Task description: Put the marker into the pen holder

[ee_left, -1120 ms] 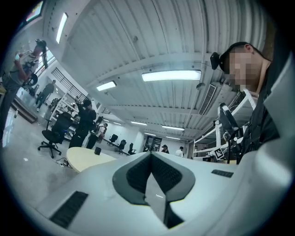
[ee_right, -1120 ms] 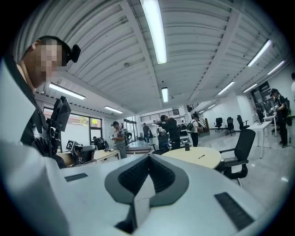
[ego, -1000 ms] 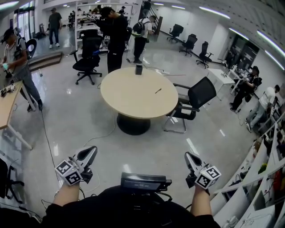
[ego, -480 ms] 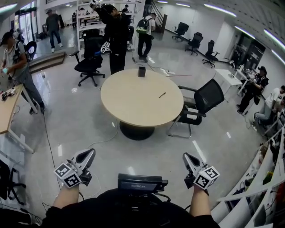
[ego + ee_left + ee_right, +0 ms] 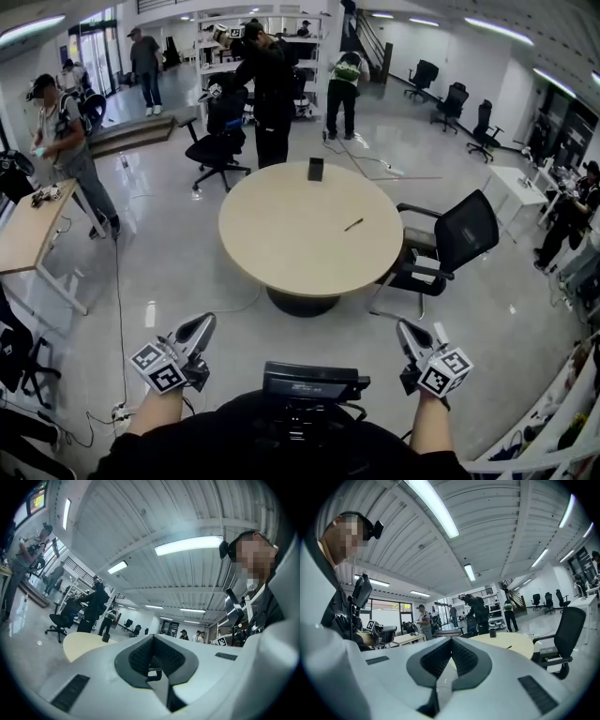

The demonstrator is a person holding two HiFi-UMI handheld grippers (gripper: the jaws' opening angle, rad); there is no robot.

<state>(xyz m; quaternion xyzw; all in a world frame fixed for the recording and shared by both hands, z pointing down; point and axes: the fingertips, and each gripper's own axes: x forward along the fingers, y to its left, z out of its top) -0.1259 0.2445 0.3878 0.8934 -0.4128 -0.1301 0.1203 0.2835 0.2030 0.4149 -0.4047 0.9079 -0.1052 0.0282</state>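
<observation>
A thin dark marker (image 5: 353,224) lies on the right part of a round beige table (image 5: 281,244). At the table's far edge stands the black pen holder (image 5: 316,169). Both grippers hang low near my body, well short of the table. My left gripper (image 5: 203,324) is shut with nothing in it, and so is my right gripper (image 5: 404,327). The left gripper view shows shut jaws (image 5: 152,637), with the table (image 5: 77,644) and pen holder (image 5: 106,638) far off. In the right gripper view, past the shut gripper (image 5: 451,639), are the pen holder (image 5: 492,633) and the marker (image 5: 508,647).
A black office chair (image 5: 455,239) stands at the table's right side. Several people (image 5: 272,94) and another black chair (image 5: 220,141) are behind the table. A wooden desk (image 5: 33,230) is at the left, with a person (image 5: 66,141) beside it. Cables lie on the floor.
The view has moved toward the table, which now looks nearer and larger. Both grippers stay low and shut in the same places in the picture.
</observation>
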